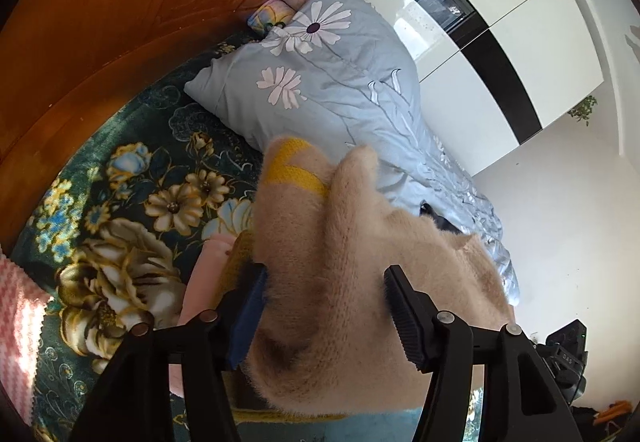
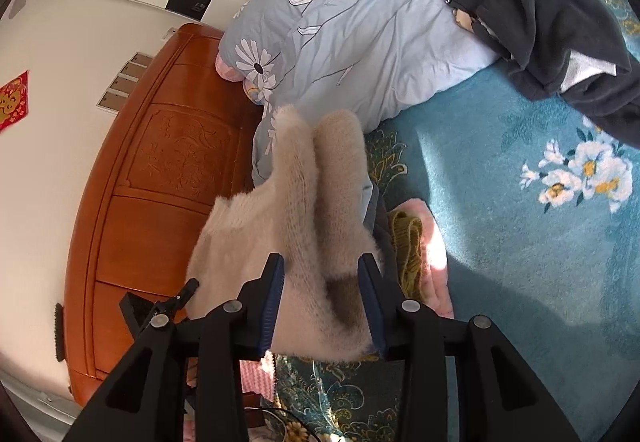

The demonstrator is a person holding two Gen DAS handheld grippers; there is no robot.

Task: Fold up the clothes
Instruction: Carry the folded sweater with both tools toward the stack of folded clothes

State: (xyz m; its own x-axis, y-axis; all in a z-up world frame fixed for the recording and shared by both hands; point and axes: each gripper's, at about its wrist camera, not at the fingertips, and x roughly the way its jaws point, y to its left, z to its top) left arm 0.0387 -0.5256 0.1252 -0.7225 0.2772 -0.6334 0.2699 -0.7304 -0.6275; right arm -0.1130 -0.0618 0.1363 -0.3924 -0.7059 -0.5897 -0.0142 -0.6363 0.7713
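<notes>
1. Clearly, both grippers have hold of one fuzzy beige sweater (image 1: 332,242): the left gripper (image 1: 324,306) has a thick bunch of it between its fingers, and the right gripper (image 2: 322,298) pinches another bunch in the same way.
2. The sweater is lifted off the bed, hanging bunched in front of both cameras, with a yellow-banded part (image 1: 292,166) on its left side in the left view and two rolled folds (image 2: 320,170) pointing far toward the grey-blue quilt (image 2: 360,38).
3. Below it lie the teal flowered blanket (image 2: 500,202), a pink cloth (image 2: 434,254) and an olive knit piece (image 2: 408,242); a dark grey garment (image 2: 560,38) lies far right, half on the quilt.
4. Judged from this, the step in hand is carrying or shaking out the sweater; whether it is about to be spread for folding or is being moved mid-fold cannot be settled.
5. Either way, the next move needs an even grip from both sides and a flat bare patch of blanket, away from the pink cloth and the quilt.
</notes>
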